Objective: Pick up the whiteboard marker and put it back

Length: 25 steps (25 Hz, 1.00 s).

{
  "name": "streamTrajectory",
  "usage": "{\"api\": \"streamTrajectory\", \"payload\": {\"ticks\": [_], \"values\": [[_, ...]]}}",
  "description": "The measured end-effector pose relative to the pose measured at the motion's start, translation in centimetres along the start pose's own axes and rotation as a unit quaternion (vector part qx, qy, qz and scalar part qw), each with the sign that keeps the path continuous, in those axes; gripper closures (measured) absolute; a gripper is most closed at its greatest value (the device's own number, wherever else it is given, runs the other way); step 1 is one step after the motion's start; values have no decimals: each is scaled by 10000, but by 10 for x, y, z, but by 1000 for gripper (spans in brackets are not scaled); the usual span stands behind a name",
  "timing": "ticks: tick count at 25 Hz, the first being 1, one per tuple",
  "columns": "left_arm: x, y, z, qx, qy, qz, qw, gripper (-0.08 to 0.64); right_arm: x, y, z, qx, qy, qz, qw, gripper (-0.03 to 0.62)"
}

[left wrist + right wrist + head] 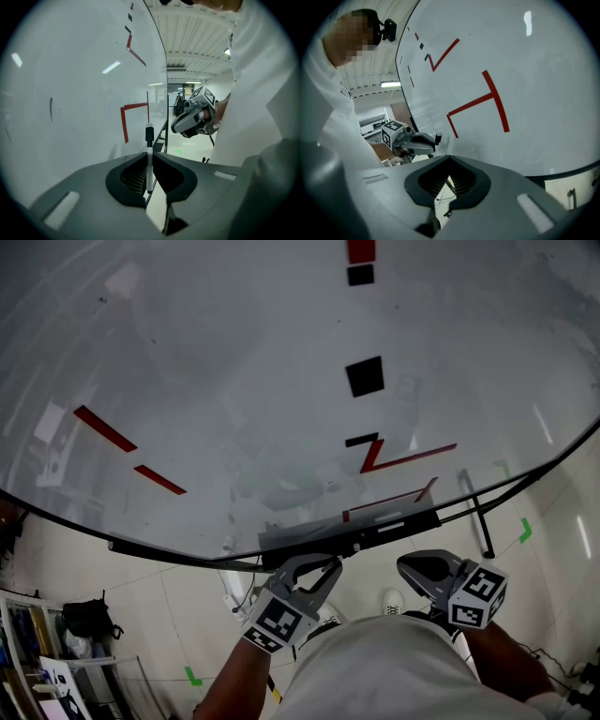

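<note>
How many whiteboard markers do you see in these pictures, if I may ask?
1: the whiteboard marker stands clamped in the left hand-held gripper, close beside the whiteboard. Others may be hidden out of view.

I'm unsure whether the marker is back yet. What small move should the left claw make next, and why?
Probably ease the left claw toward the tray under the whiteboard: it is shut on the marker, close to that ledge.

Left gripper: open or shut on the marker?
Shut: on the left gripper, both jaws press the whiteboard marker, held between them.
</note>
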<state>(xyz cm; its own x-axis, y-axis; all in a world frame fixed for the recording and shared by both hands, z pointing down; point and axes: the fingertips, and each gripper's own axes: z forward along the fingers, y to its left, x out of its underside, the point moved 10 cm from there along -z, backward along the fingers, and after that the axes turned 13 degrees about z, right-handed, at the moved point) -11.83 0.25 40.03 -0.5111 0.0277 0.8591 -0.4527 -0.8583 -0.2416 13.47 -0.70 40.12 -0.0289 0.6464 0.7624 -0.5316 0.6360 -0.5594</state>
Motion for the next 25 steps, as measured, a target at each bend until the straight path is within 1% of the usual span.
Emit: {"api": "streamTrajectory", "payload": {"ticks": [3,7,9,11,14,19,25], "values": [[-1,-2,2,16,128,169,9998,506,0,-1,0,0,5,3,10000,591],[-2,-4,2,19,216,261,9994,506,0,-1,0,4,18,3,10000,591],[-1,-3,2,-44,397,292,9988,506,1,-1,0,7,28,8,10000,591],[2,0,4,-139,739,376,9965,506,1,-1,0,5,31,11,10000,591],[3,1,8,-199,1162,759,9901,506,1,-2,1,-9,19,13,10000,591],[1,-1,13,-92,1532,1188,9810,506,1,-3,-1,11,-12,27,10000,591],[-1,-2,17,71,2111,1770,9613,506,3,-6,-5,63,-42,79,9999,591]]}}
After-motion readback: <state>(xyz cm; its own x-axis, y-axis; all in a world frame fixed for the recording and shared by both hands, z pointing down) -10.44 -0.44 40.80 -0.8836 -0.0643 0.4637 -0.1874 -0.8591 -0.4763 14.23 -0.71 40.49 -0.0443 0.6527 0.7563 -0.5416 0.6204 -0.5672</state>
